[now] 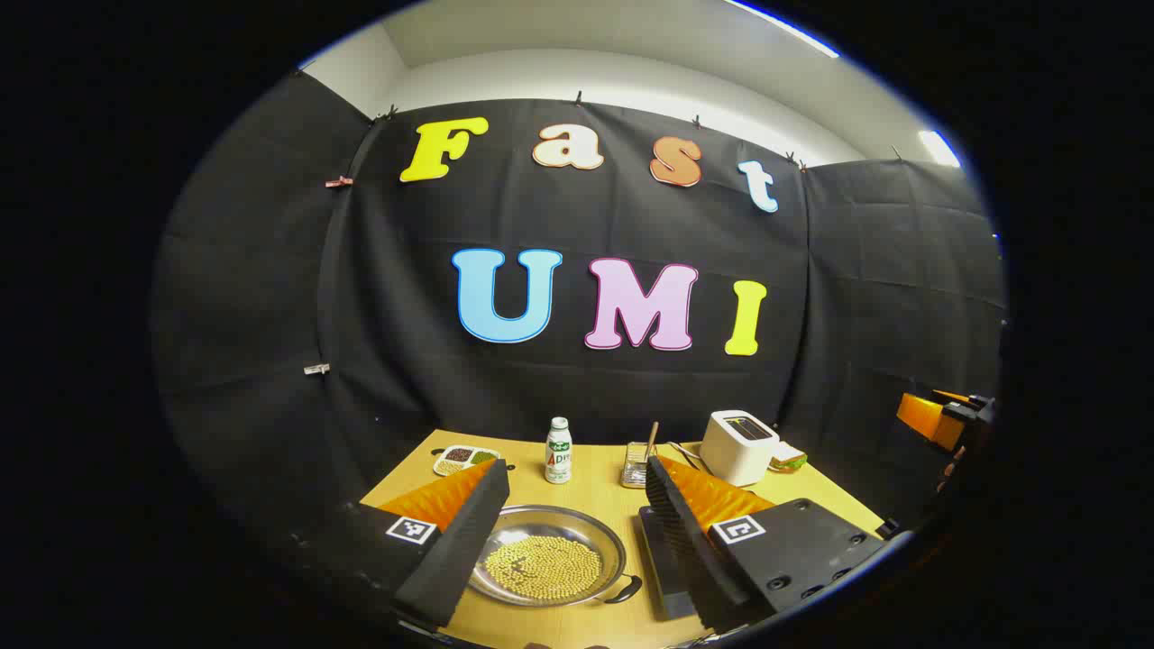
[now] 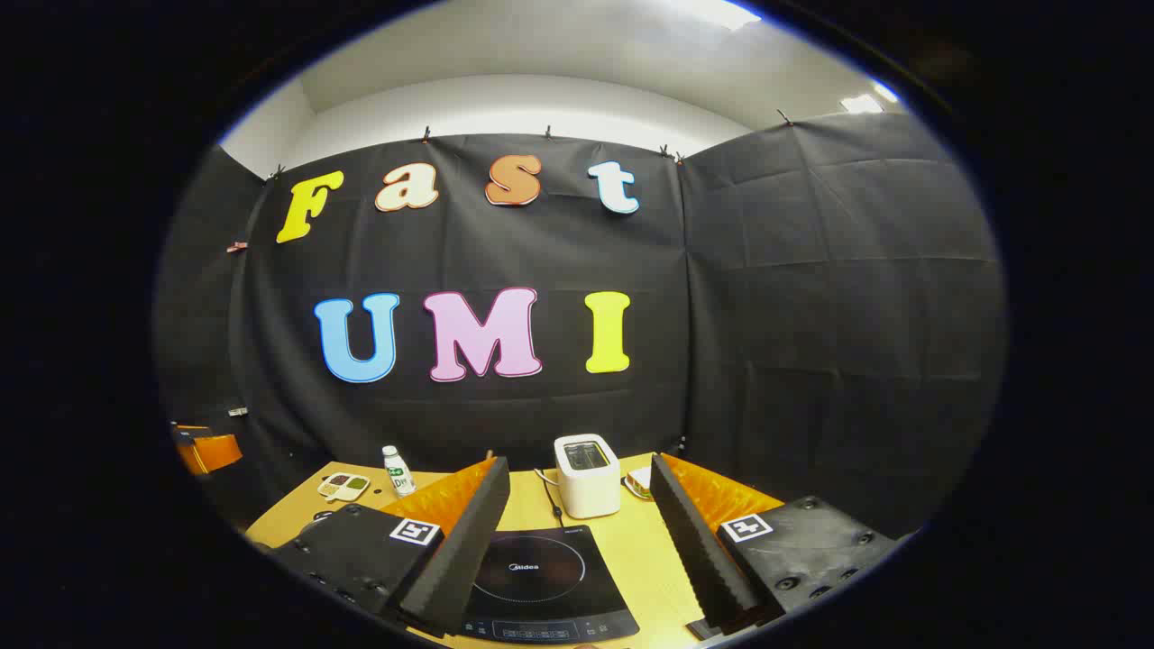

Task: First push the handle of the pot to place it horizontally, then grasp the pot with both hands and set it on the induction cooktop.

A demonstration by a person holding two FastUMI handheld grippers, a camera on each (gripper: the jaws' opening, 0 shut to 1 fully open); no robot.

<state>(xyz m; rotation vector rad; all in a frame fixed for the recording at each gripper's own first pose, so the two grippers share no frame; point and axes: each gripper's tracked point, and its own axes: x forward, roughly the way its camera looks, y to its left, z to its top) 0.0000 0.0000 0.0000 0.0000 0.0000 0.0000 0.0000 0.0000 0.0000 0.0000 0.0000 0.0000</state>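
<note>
Left gripper (image 1: 577, 532): fingers wide apart, holding nothing, raised above the table (image 1: 586, 473). Between the fingers, lower in the left gripper view, sits the pot (image 1: 545, 566), a shallow metal pan on the table with a layer of small yellow beads (image 1: 543, 568) in it. One dark loop handle (image 1: 624, 590) shows at the pot's near right rim. Neither finger touches the pot.

Right of the pot, partly behind the right-hand finger, a dark flat slab lies on the table; cannot tell what it is from this view.

Far side of the table, left gripper view: small divided dish (image 1: 465, 459), bottle (image 1: 559, 451) upright, small wire basket (image 1: 638, 464) with a stick standing in it, white toaster (image 1: 738, 446).

Right gripper (image 2: 581, 541): fingers wide apart, holding nothing. Between them the cooktop (image 2: 541, 581) lies flat on the table (image 2: 649, 559), its top bare, control strip along the near edge. Toaster (image 2: 587, 474) stands just behind the cooktop; bottle (image 2: 396, 470) and dish (image 2: 343, 487) sit farther left.
</note>
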